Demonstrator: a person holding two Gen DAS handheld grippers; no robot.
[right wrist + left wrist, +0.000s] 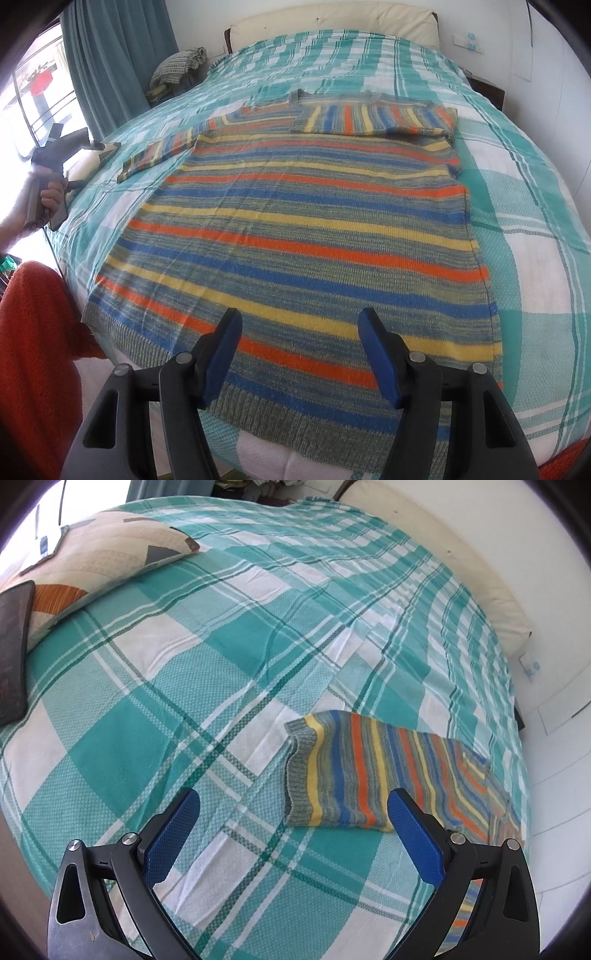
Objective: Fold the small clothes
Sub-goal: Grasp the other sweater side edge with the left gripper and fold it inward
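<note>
Blue-padded fingers of the right gripper [299, 354] stand apart over the sweater's ribbed hem, with nothing between them; they hang just above the knit, probably placed there to take the hem for the next fold.

That striped sweater [288, 229] lies flat and face-up on the teal plaid bedspread [535, 221], hem toward the foot of the bed and collar toward the headboard [332, 26]. Its right sleeve [373, 118] is already laid across the chest (the first fold, by the look of it), while the left sleeve [159, 157] lies stretched outward toward the bed's edge.

In the left wrist view, the left gripper [293, 823] is also spread wide and empty, its right finger overlapping the near edge of a striped sleeve with its grey cuff. It seems poised to pinch that sleeve and bring it over to match the other.

A patterned pillow [110, 561] rests well clear of the work.
</note>
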